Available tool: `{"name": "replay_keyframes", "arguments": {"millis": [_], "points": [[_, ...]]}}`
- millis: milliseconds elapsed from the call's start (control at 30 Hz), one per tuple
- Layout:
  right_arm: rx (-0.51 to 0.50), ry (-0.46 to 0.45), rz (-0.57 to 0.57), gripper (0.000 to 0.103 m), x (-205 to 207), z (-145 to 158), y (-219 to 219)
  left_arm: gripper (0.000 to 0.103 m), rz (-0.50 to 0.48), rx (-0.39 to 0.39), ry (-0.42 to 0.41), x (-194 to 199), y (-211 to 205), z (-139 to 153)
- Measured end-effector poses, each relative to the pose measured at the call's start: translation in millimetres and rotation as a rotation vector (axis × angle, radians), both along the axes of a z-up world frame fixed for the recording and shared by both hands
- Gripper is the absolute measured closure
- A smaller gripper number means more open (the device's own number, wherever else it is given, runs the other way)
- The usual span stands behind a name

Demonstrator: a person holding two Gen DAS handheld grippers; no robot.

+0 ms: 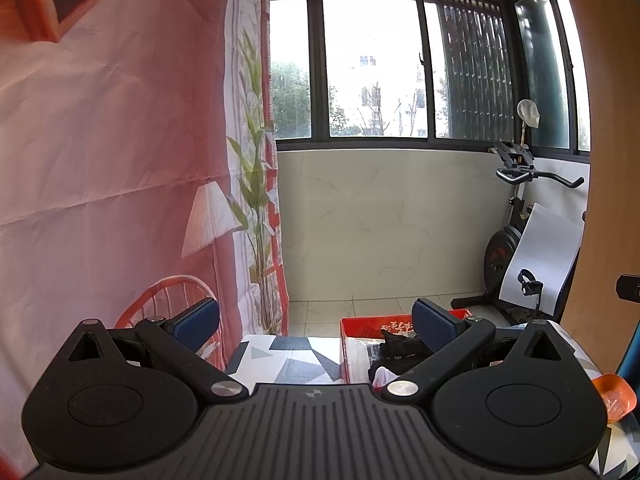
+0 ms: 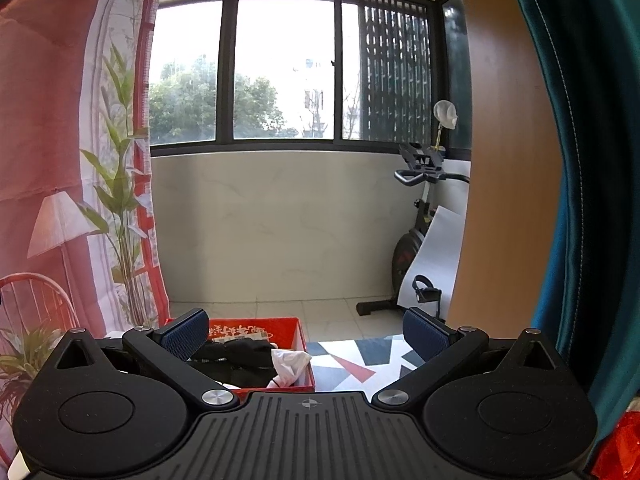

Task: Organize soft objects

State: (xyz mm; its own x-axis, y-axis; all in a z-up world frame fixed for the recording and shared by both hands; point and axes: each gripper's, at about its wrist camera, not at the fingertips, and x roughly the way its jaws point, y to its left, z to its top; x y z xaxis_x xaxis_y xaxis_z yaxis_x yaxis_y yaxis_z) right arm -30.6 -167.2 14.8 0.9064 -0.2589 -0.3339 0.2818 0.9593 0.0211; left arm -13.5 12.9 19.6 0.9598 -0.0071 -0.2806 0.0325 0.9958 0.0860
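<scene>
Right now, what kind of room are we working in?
Probably an enclosed home balcony or sunroom: wide sliding windows, an exercise bike in the corner, and a printed room-scene backdrop hung at left.

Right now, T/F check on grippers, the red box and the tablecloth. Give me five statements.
1. The left gripper is open and holds nothing. True.
2. The right gripper is shut on a white cloth. False: it is open and empty; the crumpled white cloth lies in the box.
3. The shallow red cardboard box holds black fabric items. True.
4. The box sits on a plain green tablecloth. False: the geometric-patterned tablecloth is white, grey, dark blue and red.
5. A black exercise bike stands by the window wall. True.
</scene>
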Motion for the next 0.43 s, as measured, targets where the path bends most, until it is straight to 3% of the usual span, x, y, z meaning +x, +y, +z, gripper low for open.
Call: {"name": "replay_keyframes", "arguments": {"millis": [433], "points": [[0.008,0.008,-0.006,0.0,0.6,-2.0,-2.0,0.0,-0.001,0.0,0.002,0.2,0.6,-0.5]]}}
